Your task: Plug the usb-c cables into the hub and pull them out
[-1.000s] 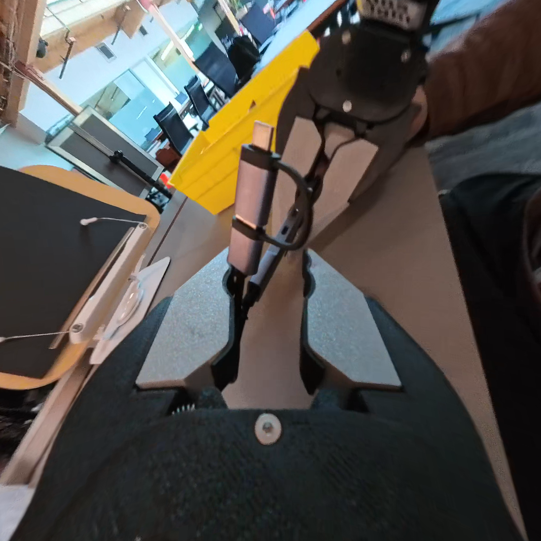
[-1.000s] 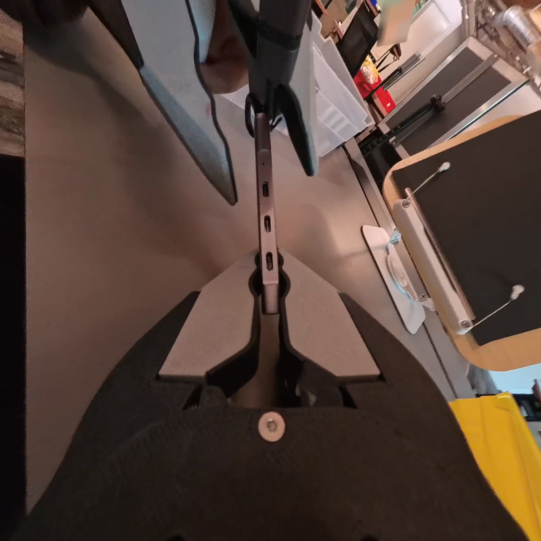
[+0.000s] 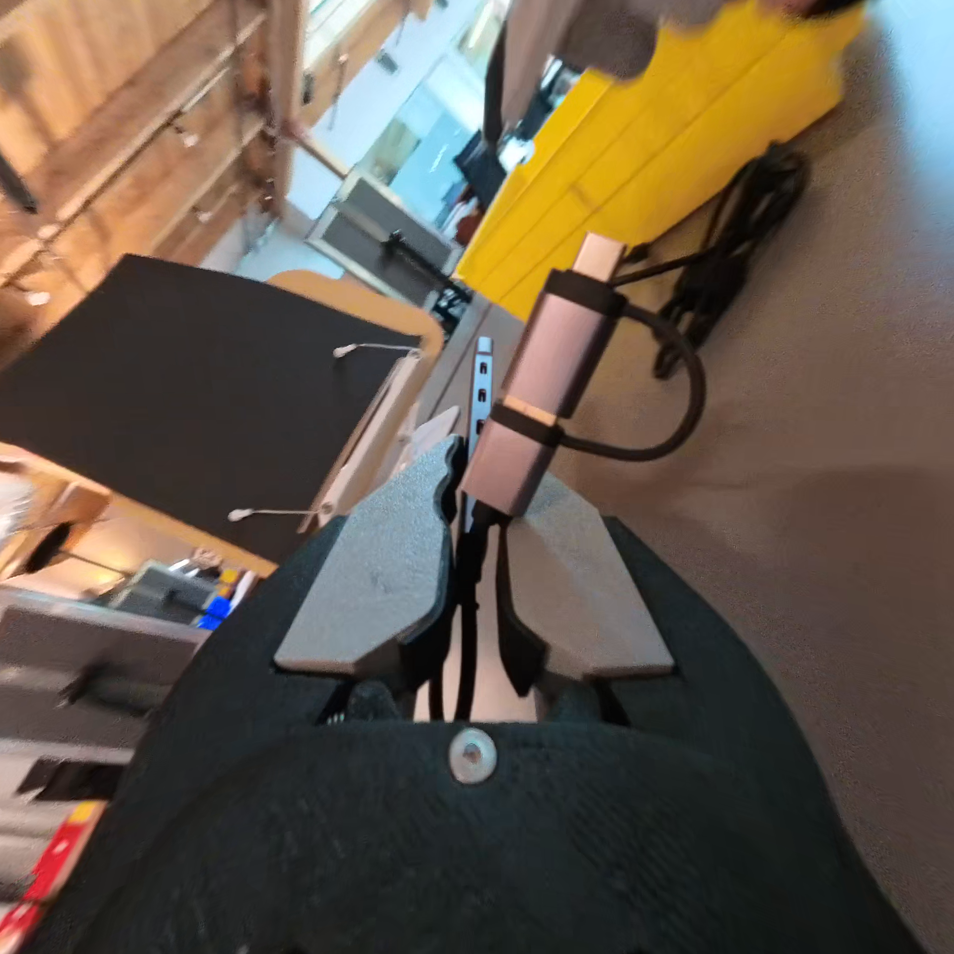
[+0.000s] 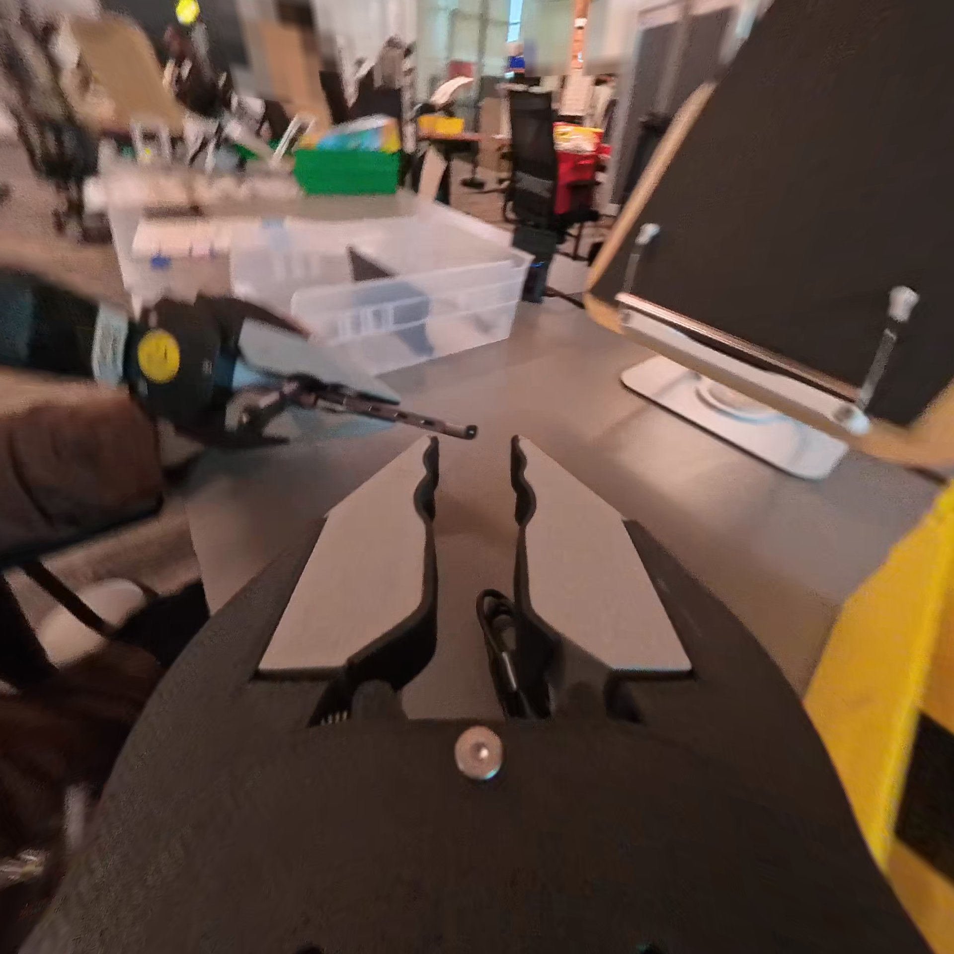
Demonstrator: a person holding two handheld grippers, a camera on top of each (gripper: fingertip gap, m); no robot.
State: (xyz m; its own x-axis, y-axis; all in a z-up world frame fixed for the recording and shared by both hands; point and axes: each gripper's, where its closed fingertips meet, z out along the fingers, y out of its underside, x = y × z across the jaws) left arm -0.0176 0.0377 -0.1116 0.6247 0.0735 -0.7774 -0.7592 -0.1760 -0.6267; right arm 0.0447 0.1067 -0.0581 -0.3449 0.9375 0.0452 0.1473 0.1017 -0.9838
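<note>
My left gripper (image 3: 485,480) is shut on the slim grey hub (image 3: 484,371) and holds it above the table. The hub's short black lead loops to its grey plug with an adapter (image 3: 547,382), which stands in front of the right finger. In the right wrist view the left gripper (image 4: 309,392) is at the left. The hub (image 4: 413,415) sticks out of it towards my right gripper (image 4: 474,449), which is open and empty, just short of the hub's tip. A black cable (image 4: 495,630) lies on the table under the right gripper. A pile of black cables (image 3: 733,232) lies beside the yellow bin.
A yellow bin (image 3: 645,155) stands on the grey table (image 4: 568,387) and shows at the right in the right wrist view (image 4: 903,645). A black board on a white stand (image 4: 826,180) is at the right. A clear plastic tub (image 4: 413,299) is behind. A brown sleeve (image 4: 67,464) is at the left. My right fingertips sit around 11 centimeters from my left ones.
My right gripper has let go of the hub, opened and drawn back. My left gripper has closed on the hub and swung away with it.
</note>
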